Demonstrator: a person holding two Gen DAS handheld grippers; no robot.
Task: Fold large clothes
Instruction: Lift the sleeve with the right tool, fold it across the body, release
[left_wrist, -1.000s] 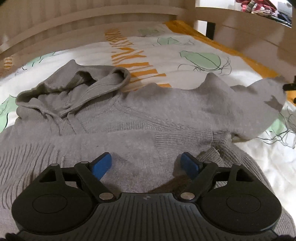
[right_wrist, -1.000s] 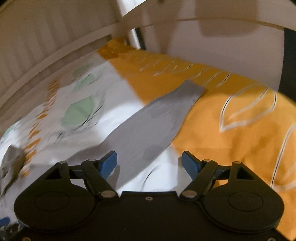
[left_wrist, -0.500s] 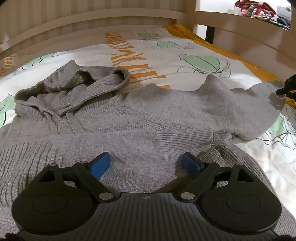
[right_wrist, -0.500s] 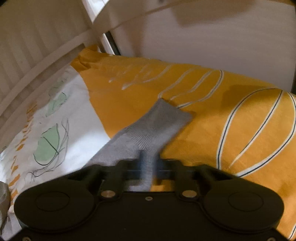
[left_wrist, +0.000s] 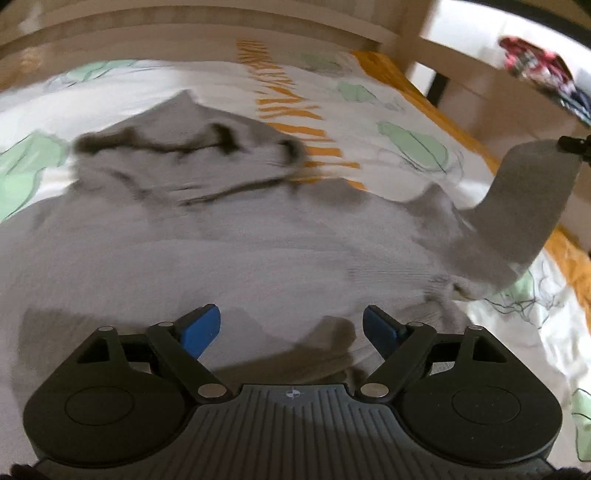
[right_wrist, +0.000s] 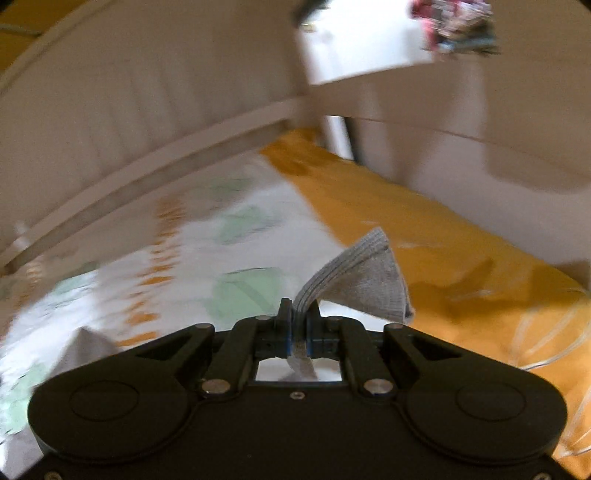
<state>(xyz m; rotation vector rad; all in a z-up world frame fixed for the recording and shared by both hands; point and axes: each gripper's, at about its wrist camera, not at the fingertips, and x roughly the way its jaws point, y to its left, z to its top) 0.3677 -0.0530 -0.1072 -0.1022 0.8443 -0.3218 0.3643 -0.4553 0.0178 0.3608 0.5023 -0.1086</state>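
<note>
A second ago the right gripper (right_wrist: 300, 332) hung with its jaws spread above the sleeve (right_wrist: 364, 284) lying flat on the bedspread (right_wrist: 461, 266); half a second ago they were closing on the cuff, and now they are clenched on it, with the ribbed edge pinched between them and the cloth fanning up and forward just beyond the tips. In the left view that same sleeve (left_wrist: 528, 206) has gone from lying flat on the bed to standing up off it, lifted at the cuff by the right gripper (left_wrist: 576, 146), which shows only as a dark sliver at the far right edge. I read this as the start of folding the sleeve inward over the body of the hoodie (left_wrist: 221, 236). The left gripper (left_wrist: 291, 328) has its jaws wide apart and grasps nothing; it hovers over the lower body of the hoodie, which spreads ahead of the jaws with the hood (left_wrist: 188, 147) furthest forward. The left view alone shows the whole garment and how far the sleeve has risen; the right view alone shows the pinch itself. Both views are blurred, so both hands seem to be moving.
</note>
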